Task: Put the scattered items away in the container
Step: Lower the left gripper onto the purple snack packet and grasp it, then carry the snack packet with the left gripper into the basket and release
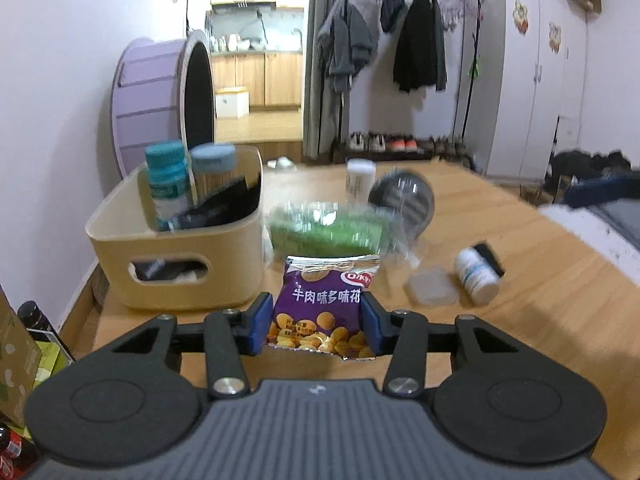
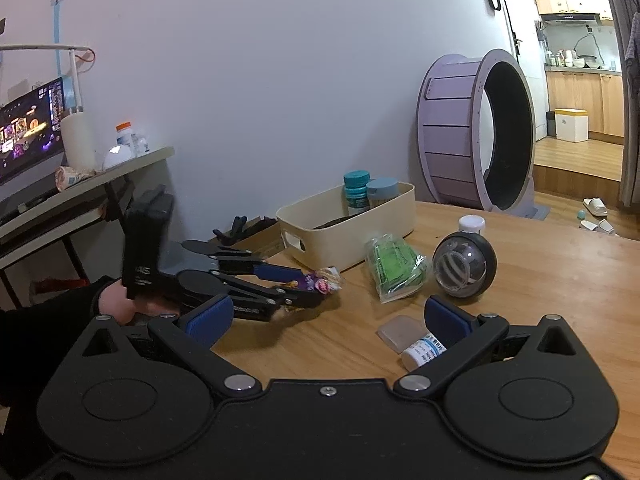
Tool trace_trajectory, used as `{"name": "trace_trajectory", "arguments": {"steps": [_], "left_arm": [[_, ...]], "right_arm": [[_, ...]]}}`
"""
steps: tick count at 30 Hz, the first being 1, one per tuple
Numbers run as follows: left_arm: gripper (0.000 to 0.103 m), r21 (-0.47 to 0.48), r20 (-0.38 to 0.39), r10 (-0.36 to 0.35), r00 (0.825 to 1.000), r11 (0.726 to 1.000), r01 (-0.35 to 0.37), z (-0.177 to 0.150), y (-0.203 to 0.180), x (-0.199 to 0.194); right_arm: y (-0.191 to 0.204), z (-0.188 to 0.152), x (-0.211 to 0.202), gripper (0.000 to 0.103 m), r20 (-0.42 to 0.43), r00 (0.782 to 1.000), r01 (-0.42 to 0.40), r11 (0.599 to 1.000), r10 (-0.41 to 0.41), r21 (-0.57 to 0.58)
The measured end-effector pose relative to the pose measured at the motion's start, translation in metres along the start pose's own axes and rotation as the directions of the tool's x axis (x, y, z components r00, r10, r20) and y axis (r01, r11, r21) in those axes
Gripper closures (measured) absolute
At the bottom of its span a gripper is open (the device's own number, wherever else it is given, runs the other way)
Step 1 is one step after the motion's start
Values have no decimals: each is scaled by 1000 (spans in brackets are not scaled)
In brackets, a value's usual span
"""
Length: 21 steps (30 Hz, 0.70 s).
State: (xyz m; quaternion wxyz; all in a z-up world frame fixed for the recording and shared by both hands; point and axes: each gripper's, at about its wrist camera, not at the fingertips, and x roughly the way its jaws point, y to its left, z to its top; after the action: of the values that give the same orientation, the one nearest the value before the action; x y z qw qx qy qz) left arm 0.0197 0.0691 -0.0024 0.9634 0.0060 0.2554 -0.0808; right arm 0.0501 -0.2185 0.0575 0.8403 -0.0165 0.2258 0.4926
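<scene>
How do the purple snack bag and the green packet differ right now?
The purple snack bag is opaque foil with printed nuts; the green packet is clear plastic showing green contents. The snack bag is between the left gripper's fingers; the green packet lies free on the table, nearer the bin. Both are soft pouches still outside the bin.
</scene>
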Motion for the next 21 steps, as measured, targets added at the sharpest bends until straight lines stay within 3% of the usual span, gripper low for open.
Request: {"name": "trace_trajectory", "arguments": {"steps": [7,12,21], "left_arm": [[57,-43,93,33,995,999,-29,29,17,-19],[57,-60,77,103,992,993,-98,46,39,-5],[50,-176,18,141,990,975,-136,58,80,43]], "right_arm": [[-2,6,-3,0,25,999,-28,1000,28,11],[-4,9,-1,0,36,999,-38,999,38,16],[-7,9,4,0,29,999,-36,999,35,24]]}}
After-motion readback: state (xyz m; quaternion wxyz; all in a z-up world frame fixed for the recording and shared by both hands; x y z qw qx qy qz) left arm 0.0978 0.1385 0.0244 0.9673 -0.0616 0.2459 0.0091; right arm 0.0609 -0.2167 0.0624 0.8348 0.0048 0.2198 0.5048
